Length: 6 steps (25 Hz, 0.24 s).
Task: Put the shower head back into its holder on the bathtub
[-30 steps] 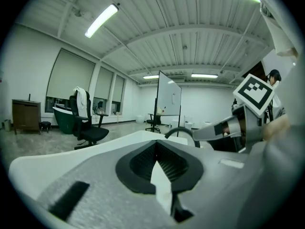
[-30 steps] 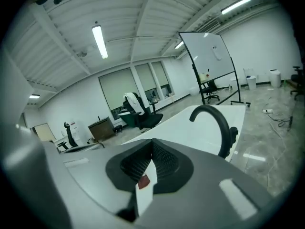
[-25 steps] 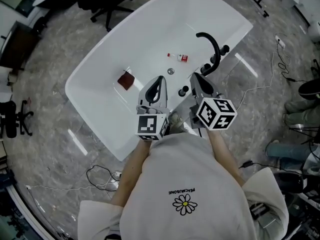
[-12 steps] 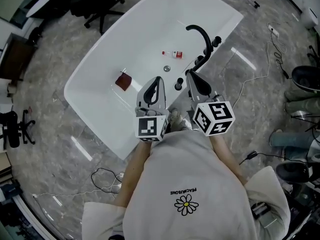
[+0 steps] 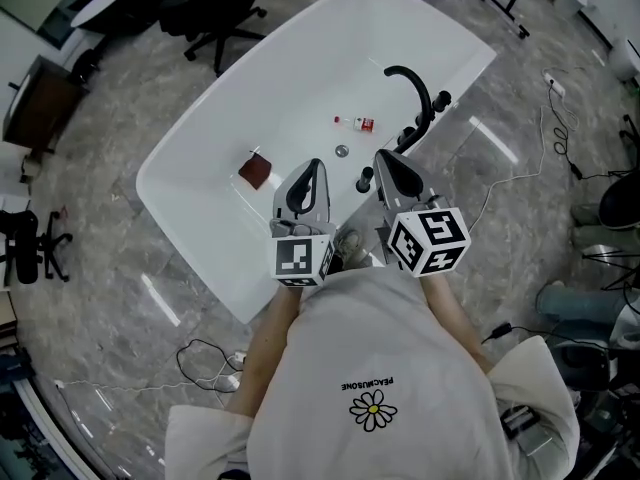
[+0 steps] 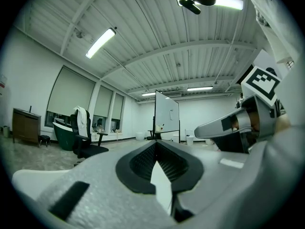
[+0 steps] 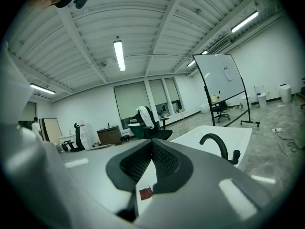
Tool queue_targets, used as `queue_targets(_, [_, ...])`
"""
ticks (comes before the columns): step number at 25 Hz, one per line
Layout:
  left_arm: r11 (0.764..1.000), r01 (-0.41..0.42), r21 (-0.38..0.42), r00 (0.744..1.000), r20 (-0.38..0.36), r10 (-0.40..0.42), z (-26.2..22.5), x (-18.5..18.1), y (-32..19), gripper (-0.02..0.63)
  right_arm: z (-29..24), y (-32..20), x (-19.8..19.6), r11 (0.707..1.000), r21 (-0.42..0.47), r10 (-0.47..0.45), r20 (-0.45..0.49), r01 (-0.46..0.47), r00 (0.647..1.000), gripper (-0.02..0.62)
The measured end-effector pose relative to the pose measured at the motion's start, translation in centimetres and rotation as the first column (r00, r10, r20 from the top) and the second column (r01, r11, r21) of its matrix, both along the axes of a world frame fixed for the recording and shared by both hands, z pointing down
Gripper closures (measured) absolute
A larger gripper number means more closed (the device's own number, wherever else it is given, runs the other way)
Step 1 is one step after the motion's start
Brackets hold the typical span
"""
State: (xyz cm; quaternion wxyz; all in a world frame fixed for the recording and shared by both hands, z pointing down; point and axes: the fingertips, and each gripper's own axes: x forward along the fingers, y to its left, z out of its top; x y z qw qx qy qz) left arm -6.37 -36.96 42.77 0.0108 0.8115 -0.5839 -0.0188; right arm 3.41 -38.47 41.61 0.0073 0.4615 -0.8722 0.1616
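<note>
The bathtub (image 5: 195, 173) in front of you was white, smooth and shiny. Its tap (image 5: 418, 93) was black and looked matt. The floor (image 5: 110, 298) looked like grey stone with pale streaks, and it was polished so that the lights shone on it. Your left gripper (image 6: 156, 144) and right gripper (image 7: 152, 142) had grey plastic shells with a fine grainy skin. Their black pads (image 6: 143, 162) were ribbed and rough. Your shirt (image 5: 400, 368) was soft white cloth.

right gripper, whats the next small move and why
Probably open the right gripper and dip it toward the black fittings on the bathtub rim: it and the left gripper are shut on nothing, pointing across the room. I can't pick out the shower head yet.
</note>
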Motion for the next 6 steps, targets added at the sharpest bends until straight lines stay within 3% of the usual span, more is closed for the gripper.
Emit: queue_targets(6, [1.000,0.015,0.004,1.000,-0.002,-0.015,-0.13,-0.25,0.27,0.607,-0.18,-0.01,-0.46,1.000,0.004,-0.024,-0.002,0.024,1.000,0.592])
